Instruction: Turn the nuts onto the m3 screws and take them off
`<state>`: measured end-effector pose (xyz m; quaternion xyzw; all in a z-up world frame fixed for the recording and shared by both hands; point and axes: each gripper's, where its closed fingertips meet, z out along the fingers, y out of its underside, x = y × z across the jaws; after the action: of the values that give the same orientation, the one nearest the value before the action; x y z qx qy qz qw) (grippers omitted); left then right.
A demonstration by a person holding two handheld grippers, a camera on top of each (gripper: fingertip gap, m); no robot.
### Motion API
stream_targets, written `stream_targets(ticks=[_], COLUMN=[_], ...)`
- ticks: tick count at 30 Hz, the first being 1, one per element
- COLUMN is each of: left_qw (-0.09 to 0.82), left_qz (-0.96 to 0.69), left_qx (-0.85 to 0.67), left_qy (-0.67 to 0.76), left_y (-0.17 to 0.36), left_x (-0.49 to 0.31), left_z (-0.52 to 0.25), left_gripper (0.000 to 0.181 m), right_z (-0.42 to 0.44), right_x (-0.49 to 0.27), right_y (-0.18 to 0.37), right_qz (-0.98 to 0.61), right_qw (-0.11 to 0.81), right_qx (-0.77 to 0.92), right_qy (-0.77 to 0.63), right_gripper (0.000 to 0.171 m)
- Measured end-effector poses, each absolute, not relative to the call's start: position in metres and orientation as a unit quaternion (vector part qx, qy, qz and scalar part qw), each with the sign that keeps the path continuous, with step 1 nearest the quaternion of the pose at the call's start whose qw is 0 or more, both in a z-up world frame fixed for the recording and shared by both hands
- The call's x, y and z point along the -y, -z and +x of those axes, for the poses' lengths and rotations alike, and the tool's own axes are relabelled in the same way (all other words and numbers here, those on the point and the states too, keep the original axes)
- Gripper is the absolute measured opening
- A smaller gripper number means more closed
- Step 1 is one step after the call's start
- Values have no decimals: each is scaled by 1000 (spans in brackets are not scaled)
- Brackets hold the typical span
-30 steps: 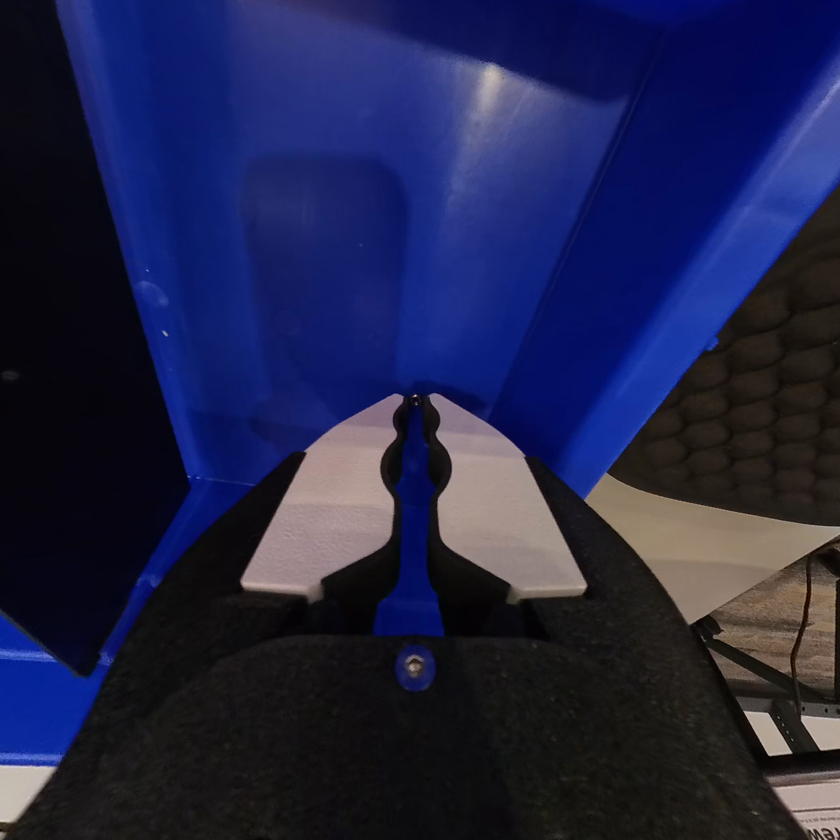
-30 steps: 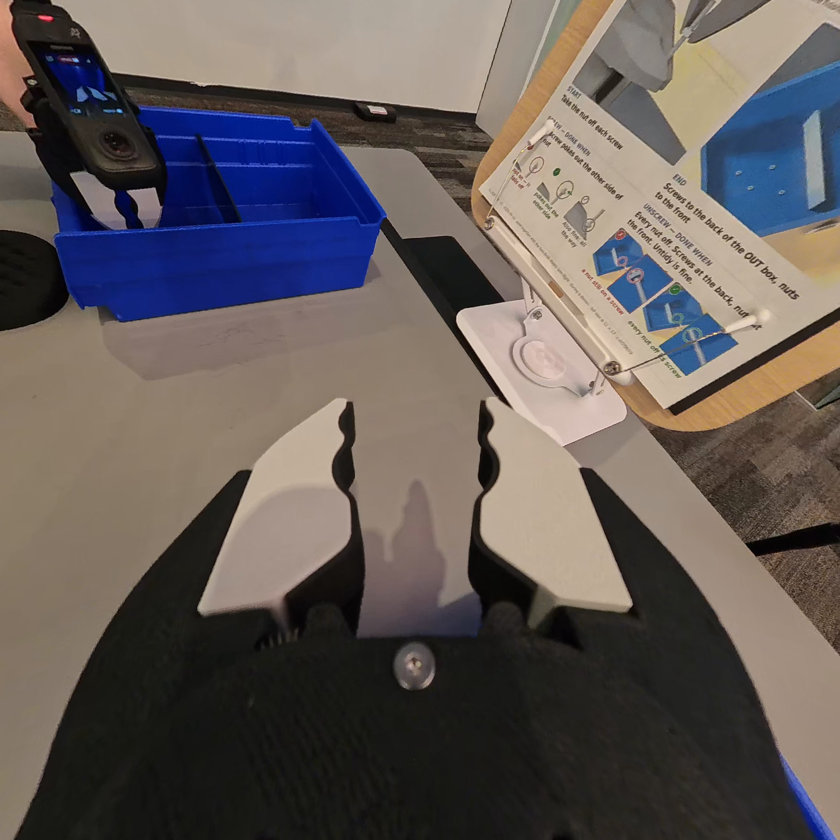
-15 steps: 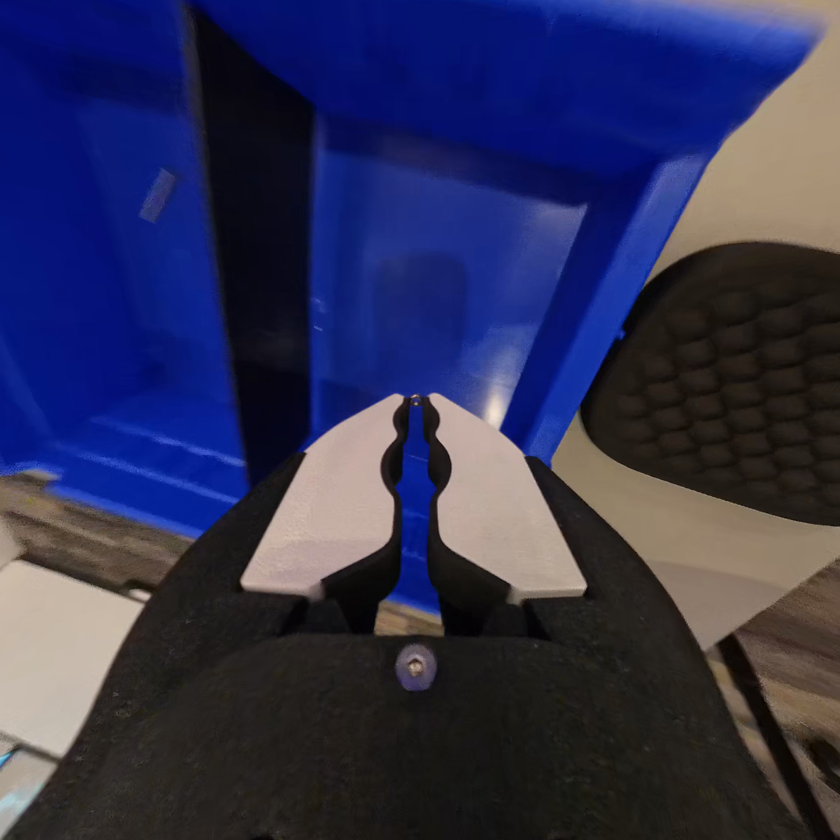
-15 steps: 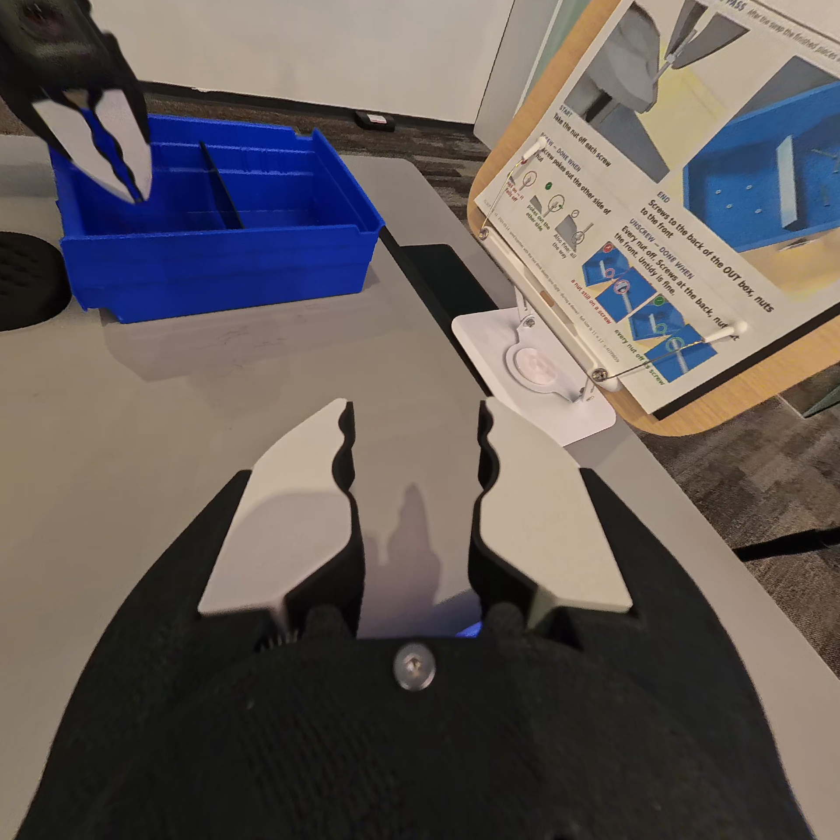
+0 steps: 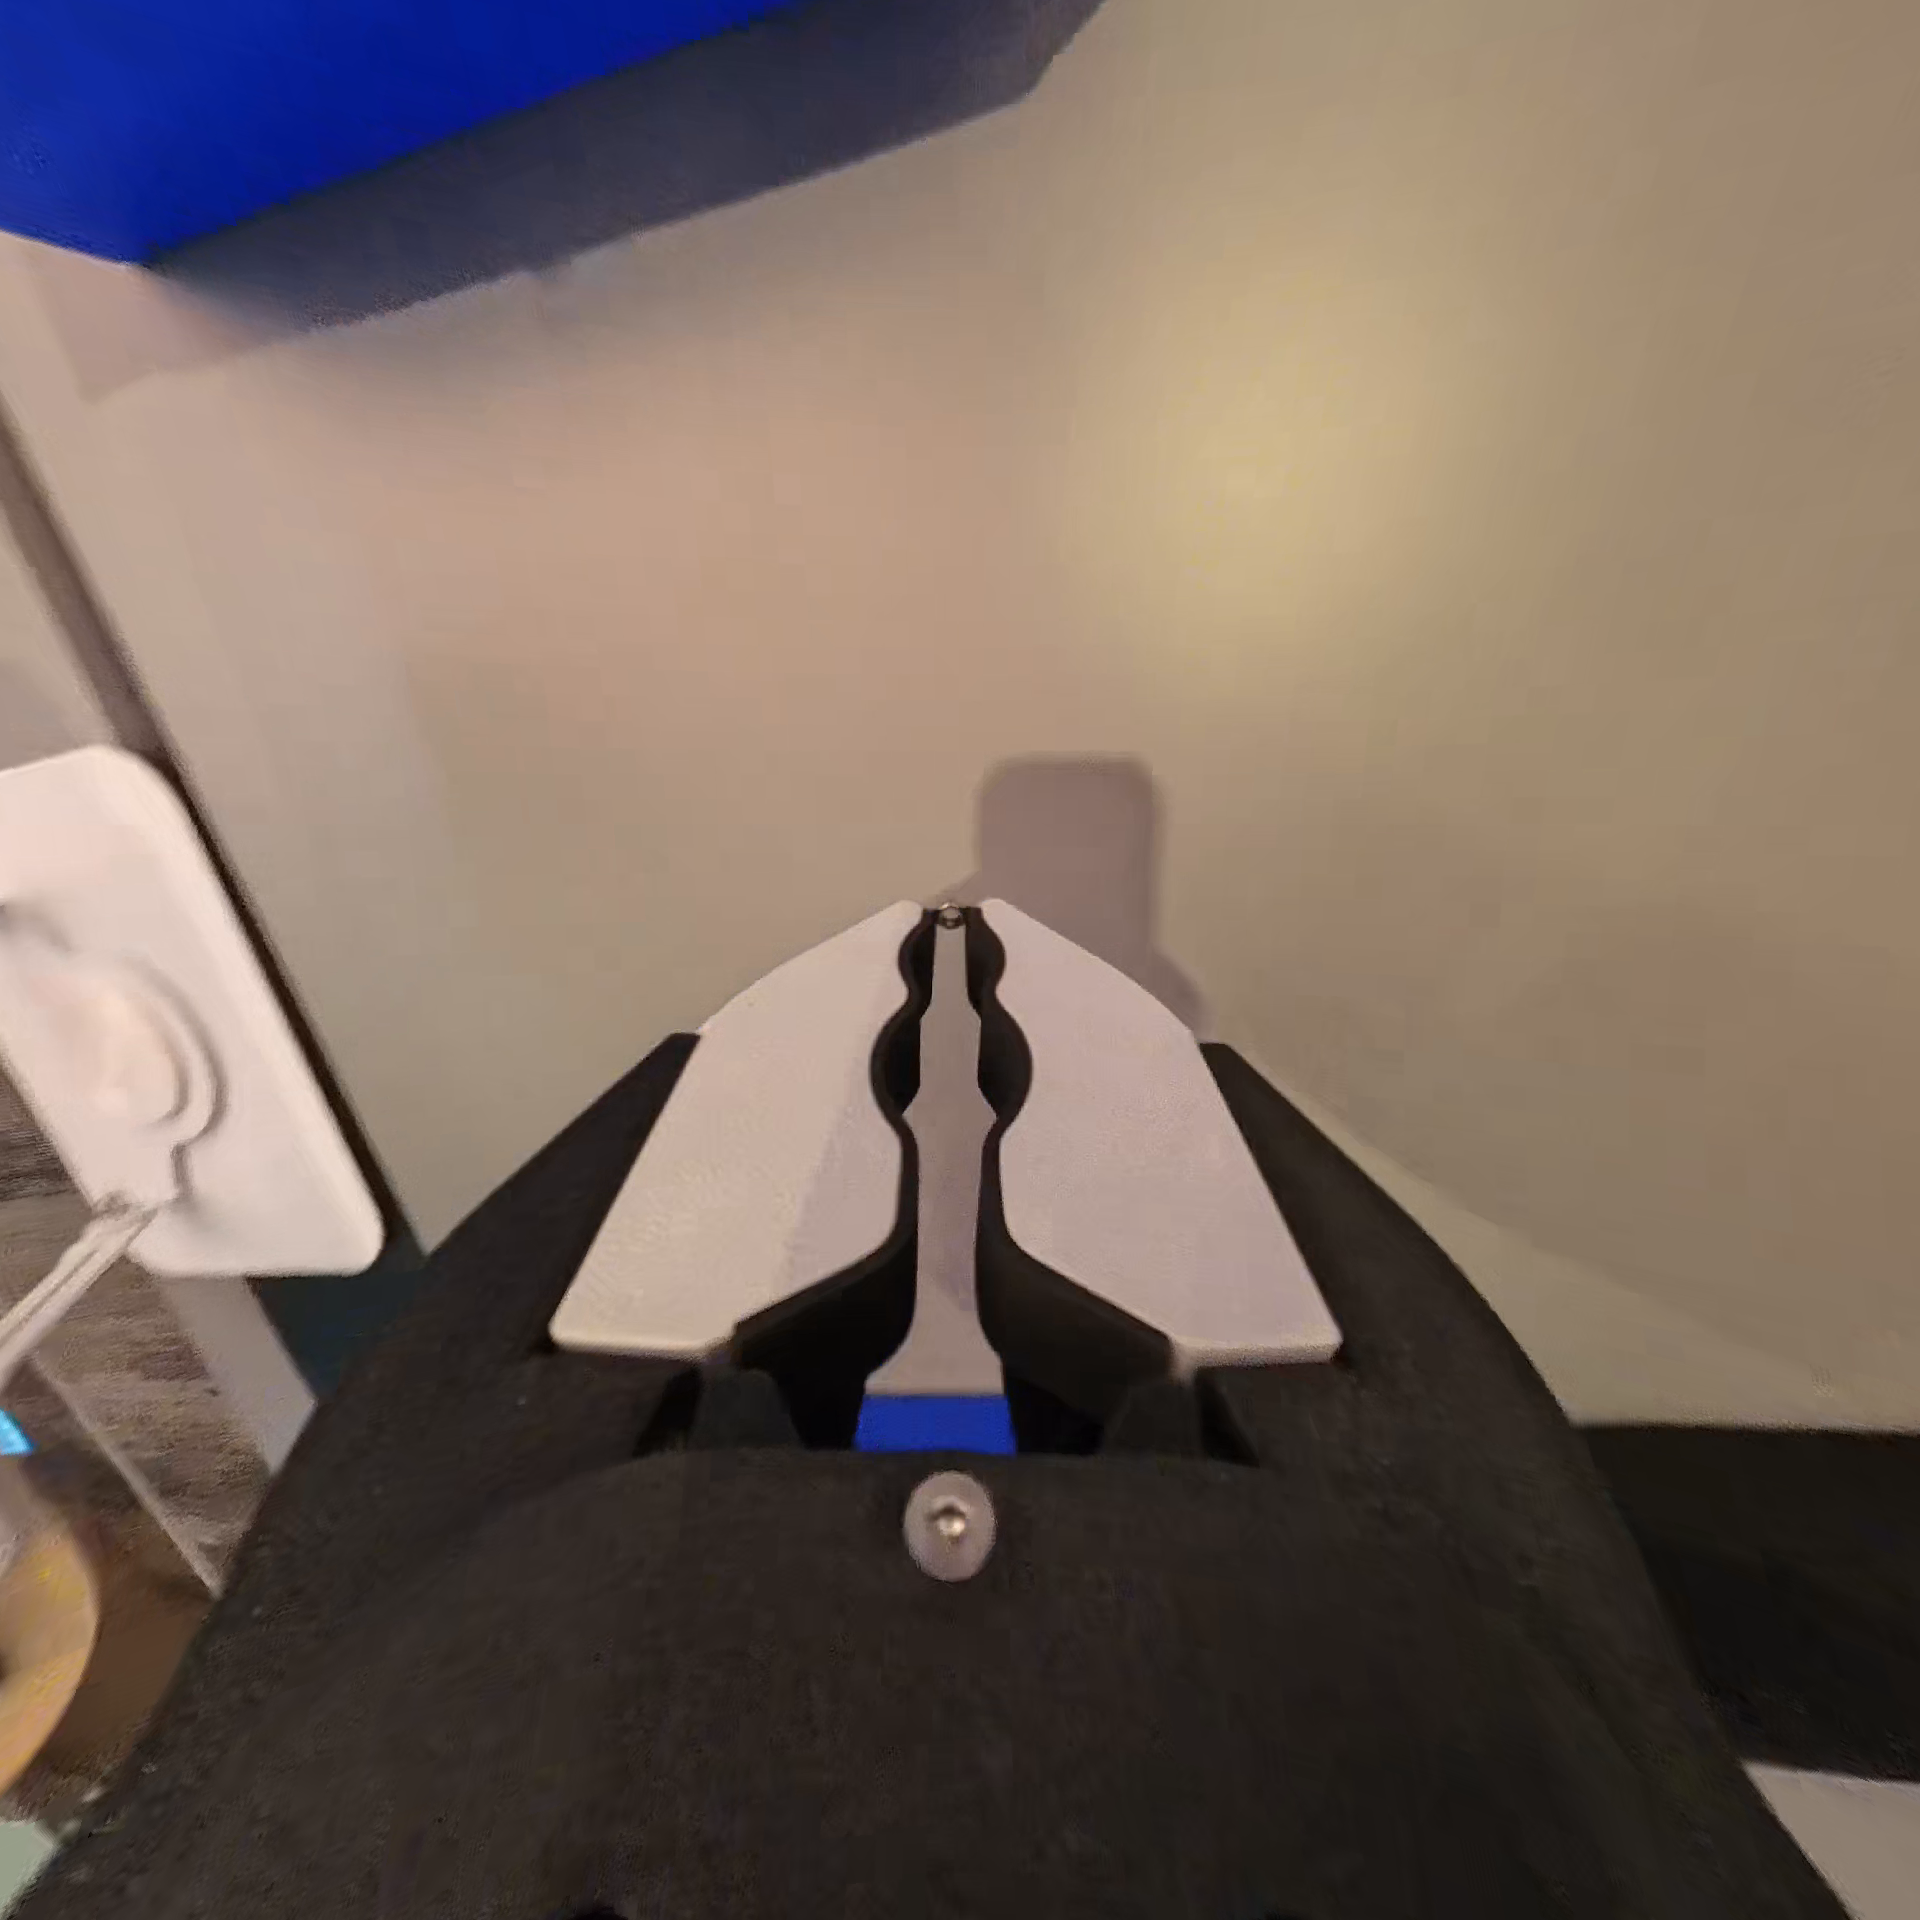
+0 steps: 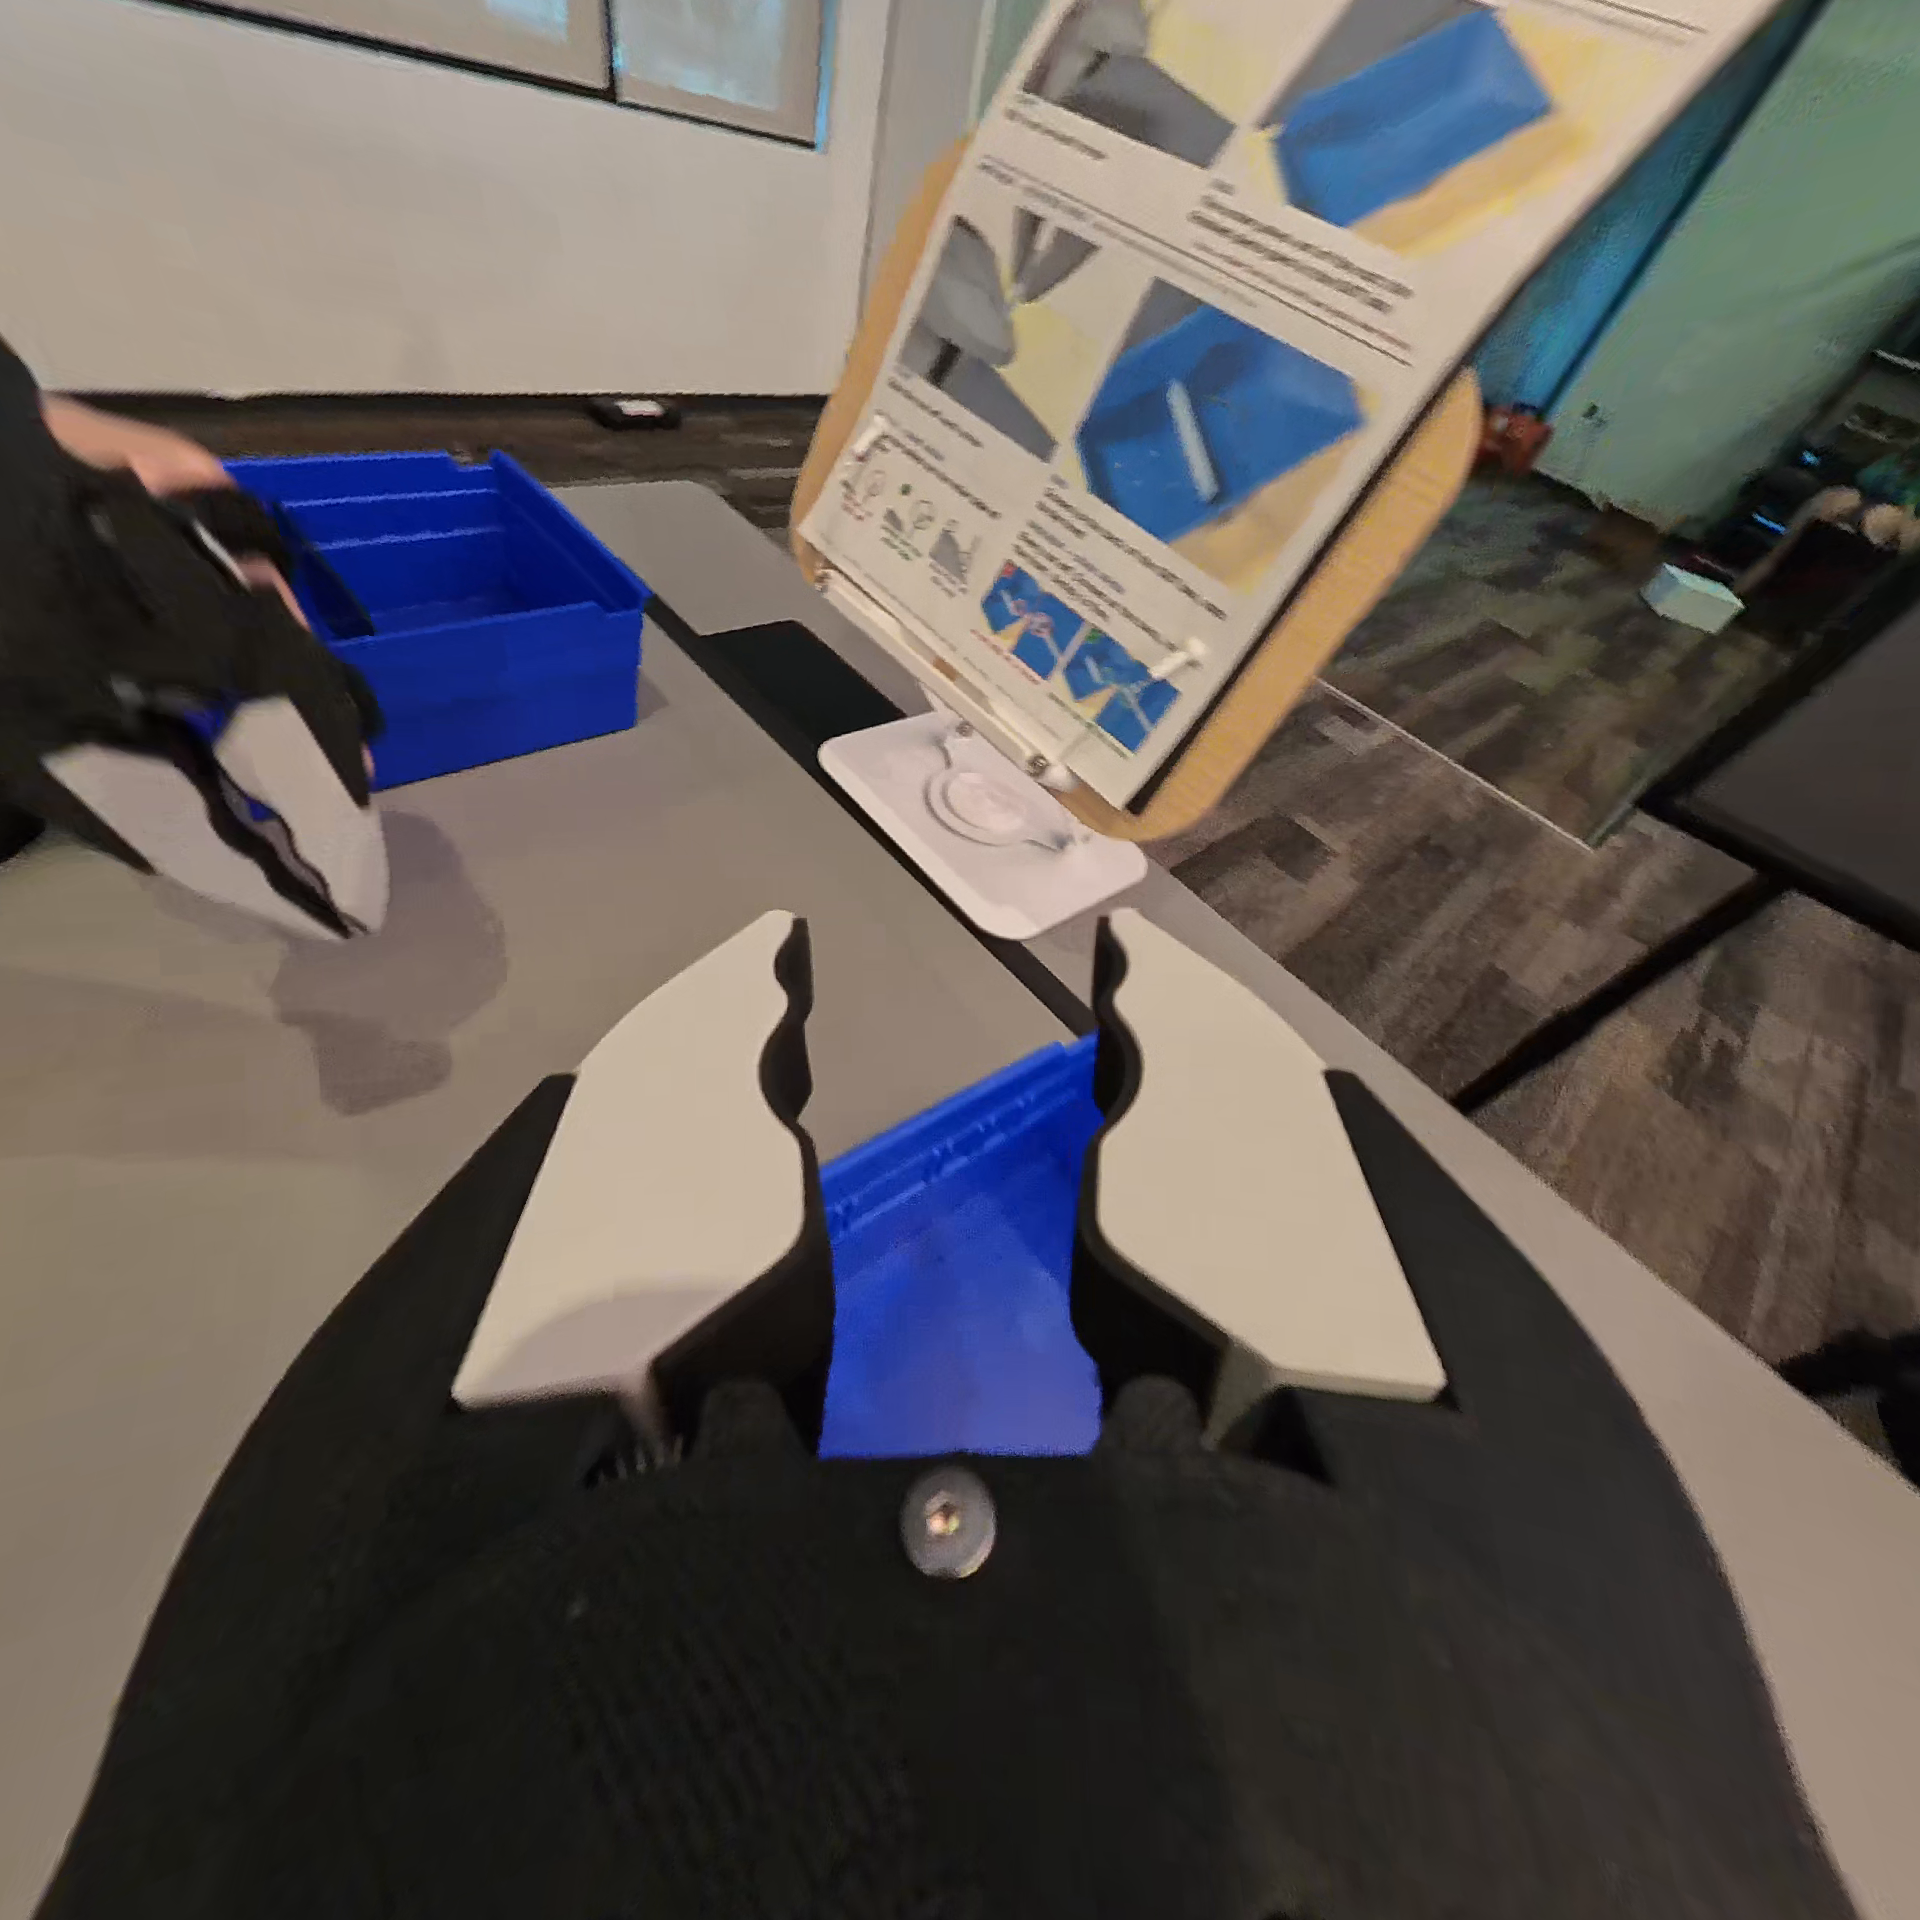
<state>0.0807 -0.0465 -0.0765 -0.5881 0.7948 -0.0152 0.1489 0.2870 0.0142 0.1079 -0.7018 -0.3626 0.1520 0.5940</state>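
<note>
Left wrist view: the left gripper (image 5: 948, 914) pinches a tiny metal nut (image 5: 948, 916) at its fingertips above the grey tabletop (image 5: 1351, 520). Right wrist view: the right gripper (image 6: 948, 940), fingers spread, hovers over a blue plastic bin (image 6: 956, 1247).

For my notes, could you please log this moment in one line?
left gripper: shut on small metal part | right gripper: open, above blue bin

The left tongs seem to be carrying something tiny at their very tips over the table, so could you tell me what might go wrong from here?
1. The left tongs pinch the small metal part only at the extreme tips, so it could slip out and fall onto the grey table.
2. The frames are motion-blurred; a fast carry may well jolt it loose.
3. The right tongs hang open over the near blue bin, so nothing supports the part.
</note>
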Motion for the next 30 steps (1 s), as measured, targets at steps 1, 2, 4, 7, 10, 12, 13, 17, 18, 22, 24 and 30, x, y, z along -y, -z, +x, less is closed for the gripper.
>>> stream_targets(ticks=[1, 2, 4, 7, 10, 12, 13, 17, 18, 22, 24, 30], left_qw=[134, 120, 106, 91, 72, 63, 57, 45, 38, 47, 67, 187], left_qz=[-590, -592, -592, -592, -597, -598, -598, -598, -600, -613, -624, -689], left_qx=[-796, -797, -799, -801, -799, -799, -800, -800, -799, -788, -778, -700], left_qy=[15, 11, 8, -5, -11, -10, -12, -18, -16, 6, 24, 23], left_y=[90, 102, 121, 140, 149, 155, 157, 163, 164, 161, 148, 55], left_x=[43, 40, 34, 28, 24, 24, 24, 25, 26, 27, 25, -21], left_z=[91, 99, 115, 129, 134, 136, 136, 135, 134, 136, 137, 81], left_gripper=[5, 5, 5, 5, 5, 5, 5, 5, 5, 19, 21, 21], right_z=[297, 306, 318, 323, 322, 321, 320, 315, 314, 311, 308, 307], right_x=[-13, -13, -13, -14, -16, -17, -18, -20, -21, -22, -20, -17], right_y=[-109, -110, -111, -108, -102, -97, -96, -91, -91, -93, -96, -108], right_qz=[-706, -707, -710, -714, -720, -724, -726, -728, -728, -723, -717, -701], right_qw=[596, 599, 603, 600, 588, 581, 578, 569, 567, 573, 577, 599], right_qx=[352, 345, 334, 334, 344, 350, 353, 361, 363, 369, 371, 362], right_qy=[-152, -150, -142, -139, -130, -124, -123, -127, -127, -115, -121, -138], right_gripper=[52, 52, 52, 52, 52, 52, 52, 52, 52, 50, 50, 50])
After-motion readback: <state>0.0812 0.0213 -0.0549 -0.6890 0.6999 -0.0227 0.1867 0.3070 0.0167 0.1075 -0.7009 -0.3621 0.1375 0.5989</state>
